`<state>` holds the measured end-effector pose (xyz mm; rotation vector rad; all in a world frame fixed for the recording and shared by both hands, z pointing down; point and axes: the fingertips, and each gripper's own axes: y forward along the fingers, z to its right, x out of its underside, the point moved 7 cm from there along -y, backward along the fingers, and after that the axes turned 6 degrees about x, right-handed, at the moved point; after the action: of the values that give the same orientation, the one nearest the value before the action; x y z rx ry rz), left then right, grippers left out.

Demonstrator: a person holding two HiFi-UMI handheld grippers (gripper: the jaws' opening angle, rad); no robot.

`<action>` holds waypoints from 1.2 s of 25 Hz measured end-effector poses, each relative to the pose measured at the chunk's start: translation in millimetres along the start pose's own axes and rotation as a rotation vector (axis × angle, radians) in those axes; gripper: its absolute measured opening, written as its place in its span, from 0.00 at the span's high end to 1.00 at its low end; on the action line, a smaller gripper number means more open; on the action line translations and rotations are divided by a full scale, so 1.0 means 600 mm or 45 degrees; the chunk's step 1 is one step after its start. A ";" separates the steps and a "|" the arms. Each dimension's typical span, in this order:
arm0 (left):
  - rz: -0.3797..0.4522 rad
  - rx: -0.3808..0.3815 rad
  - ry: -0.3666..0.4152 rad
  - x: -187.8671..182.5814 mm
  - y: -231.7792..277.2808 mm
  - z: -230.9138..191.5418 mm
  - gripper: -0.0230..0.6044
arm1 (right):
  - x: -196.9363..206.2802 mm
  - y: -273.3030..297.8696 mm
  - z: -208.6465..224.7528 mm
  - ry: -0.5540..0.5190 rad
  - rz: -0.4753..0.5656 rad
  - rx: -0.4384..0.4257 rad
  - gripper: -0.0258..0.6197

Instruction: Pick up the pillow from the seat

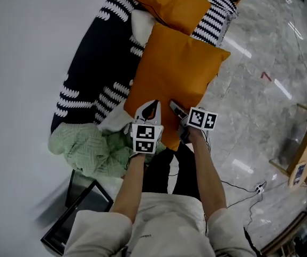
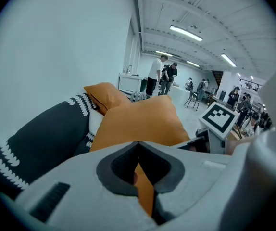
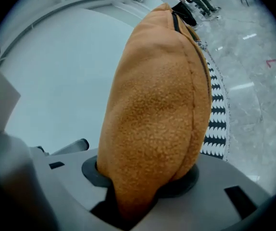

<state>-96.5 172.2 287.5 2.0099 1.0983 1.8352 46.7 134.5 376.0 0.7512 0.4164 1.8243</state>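
- Plain white wall far off to the left of both tools, filling that whole side.
- Left of the left gripper: dark seat with white stripe marks, and a green knitted blanket bunched just beside and below it.
- Left gripper jaws pinched together on a thin fold at the near edge of the orange pillow.
- Same pillow straight ahead of both tools, reaching away from the jaws across the seat's right edge; contact with the seat impossible to tell.
- Second orange cushion beyond it, farther from the jaws, on the seat.
- Right gripper just beside the left one, jaws partway apart and clamped on a thick plush corner of the orange pillow.
- Glossy grey floor off to the right of the right gripper.
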 end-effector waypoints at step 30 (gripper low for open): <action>0.053 0.172 -0.054 -0.076 -0.183 0.126 0.95 | 0.034 -0.282 -0.180 -0.278 0.350 0.418 0.64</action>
<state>-65.9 244.6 170.9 2.1511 1.2073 1.7735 89.1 223.2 199.9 1.2736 0.4941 1.9224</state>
